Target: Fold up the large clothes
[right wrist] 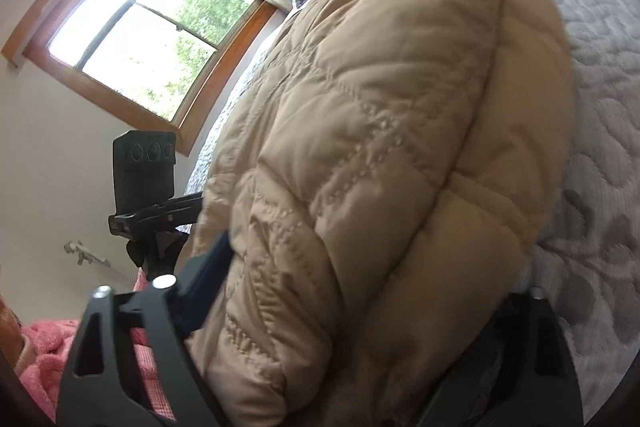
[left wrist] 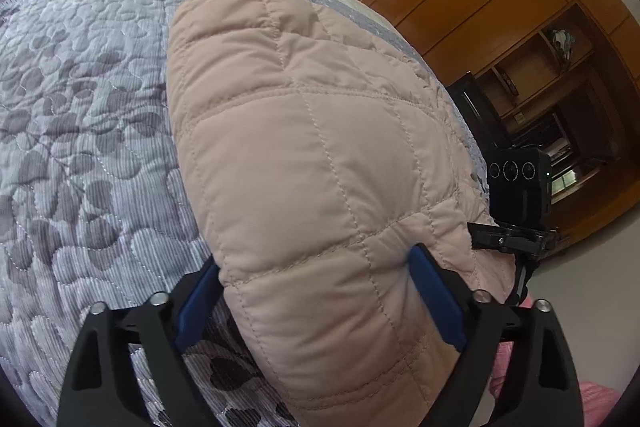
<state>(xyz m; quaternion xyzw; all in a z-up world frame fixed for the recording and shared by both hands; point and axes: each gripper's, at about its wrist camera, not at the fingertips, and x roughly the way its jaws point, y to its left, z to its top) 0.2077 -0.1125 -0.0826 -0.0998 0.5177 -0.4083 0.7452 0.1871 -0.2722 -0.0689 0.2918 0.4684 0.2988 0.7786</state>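
A beige quilted padded jacket [left wrist: 304, 147] lies folded on a bed with a grey leaf-patterned quilt [left wrist: 80, 107]. My left gripper [left wrist: 316, 267] straddles the jacket's near end, its blue pads [left wrist: 434, 291] pressed into the padding on both sides. In the right wrist view the same jacket [right wrist: 380, 147] is bunched in thick layers. My right gripper [right wrist: 360, 307] is closed around its near end; one blue finger [right wrist: 208, 287] shows at the left, the other is hidden under the fabric.
Wooden wardrobes and shelves [left wrist: 520, 7] stand beyond the bed's right side. A window [right wrist: 148, 35] is on the wall left of the bed. Each view shows the other hand's black camera unit [left wrist: 518, 183] [right wrist: 144, 179]. Pink clothing [right wrist: 44, 347] is near me.
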